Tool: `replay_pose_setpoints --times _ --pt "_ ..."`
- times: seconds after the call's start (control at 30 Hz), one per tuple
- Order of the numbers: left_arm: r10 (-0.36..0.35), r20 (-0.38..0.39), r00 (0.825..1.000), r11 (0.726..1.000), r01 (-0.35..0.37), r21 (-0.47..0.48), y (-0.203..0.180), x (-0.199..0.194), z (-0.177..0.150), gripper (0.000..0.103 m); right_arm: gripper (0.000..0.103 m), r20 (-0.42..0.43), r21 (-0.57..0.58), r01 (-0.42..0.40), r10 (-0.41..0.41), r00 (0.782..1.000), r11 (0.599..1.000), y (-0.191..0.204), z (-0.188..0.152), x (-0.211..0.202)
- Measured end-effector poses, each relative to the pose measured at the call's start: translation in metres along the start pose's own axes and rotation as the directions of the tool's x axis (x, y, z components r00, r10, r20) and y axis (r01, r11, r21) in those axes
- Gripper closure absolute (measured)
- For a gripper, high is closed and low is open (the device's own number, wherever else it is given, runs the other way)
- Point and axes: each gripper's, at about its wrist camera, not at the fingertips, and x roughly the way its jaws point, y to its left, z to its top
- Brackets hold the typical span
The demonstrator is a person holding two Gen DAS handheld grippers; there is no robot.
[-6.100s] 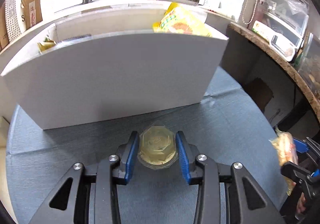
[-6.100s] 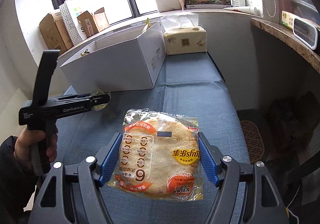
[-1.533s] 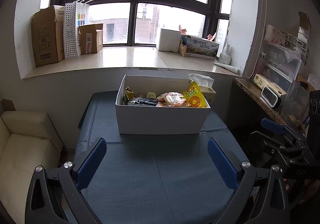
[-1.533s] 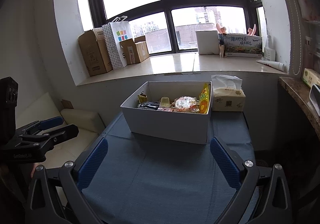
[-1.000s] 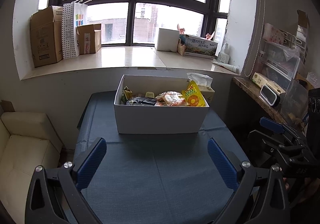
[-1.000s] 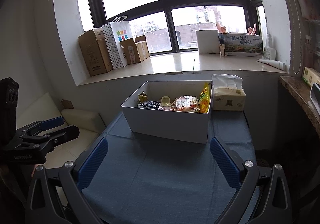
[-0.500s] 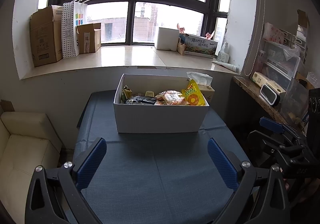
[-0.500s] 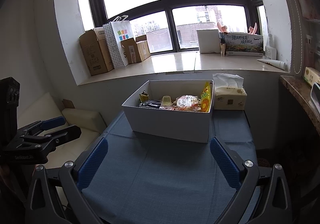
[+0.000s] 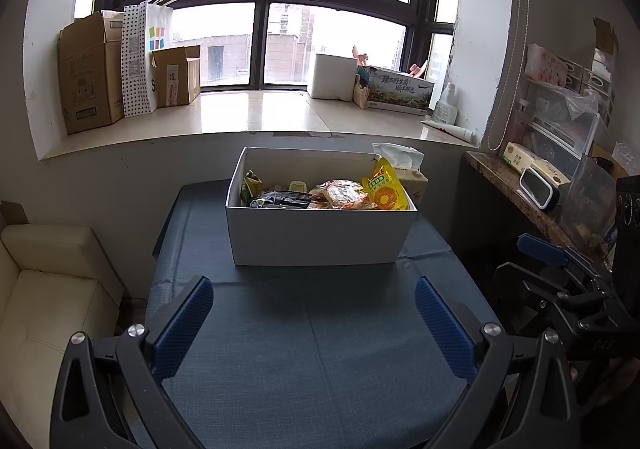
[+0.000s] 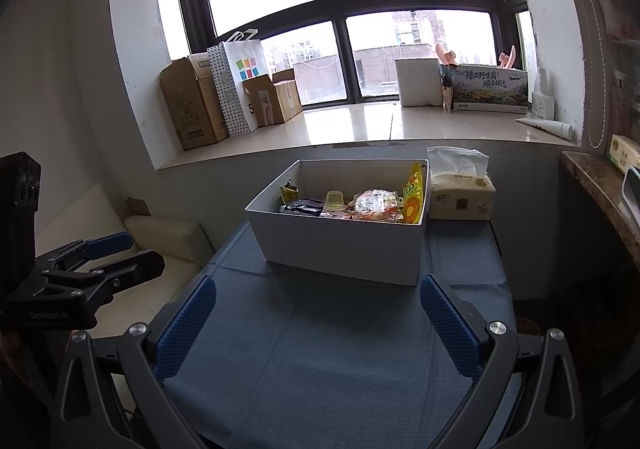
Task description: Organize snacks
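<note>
A white box [image 9: 320, 237] [image 10: 340, 249] stands at the far end of the blue-clothed table [image 9: 316, 349] [image 10: 340, 361]. Inside it lie several snacks: a yellow bag [image 9: 384, 189] [image 10: 414, 197] upright at the right end, a clear-wrapped pastry pack [image 9: 340, 199] [image 10: 376, 205], a jelly cup [image 10: 335, 201], a black packet [image 9: 280, 200] [image 10: 302, 207] and a green-yellow packet [image 9: 250, 185] at the left. My left gripper [image 9: 314, 323] hangs open and empty, well back from the box. My right gripper [image 10: 318, 323] is likewise open and empty.
A tissue box [image 10: 460, 197] [image 9: 408, 173] sits right behind the white box. A cream sofa [image 9: 44, 289] stands left of the table, a stone counter [image 9: 520, 193] with containers to the right. Cardboard boxes [image 9: 92, 69] and a paper bag [image 10: 236, 85] line the windowsill.
Over six seconds both grippers let go of the jelly cup and the pastry pack, which now lie in the box, and pulled far back. In the last second nothing but slight drift.
</note>
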Motion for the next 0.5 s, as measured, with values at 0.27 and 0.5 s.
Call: replay_pose_setpoints --times 0.27,0.5 --pt "0.000 -0.005 1.000 1.000 0.000 0.002 0.0003 0.0008 -0.0003 0.000 0.000 -0.001 0.000 -0.004 0.004 1.000 1.000 0.0000 -0.0002 0.0002" --pt "0.000 -0.007 1.000 1.000 0.000 0.000 0.0014 0.0011 -0.0009 0.000 0.000 -0.002 0.000 -0.004 0.004 1.000 1.000 0.0003 -0.0005 0.0001"
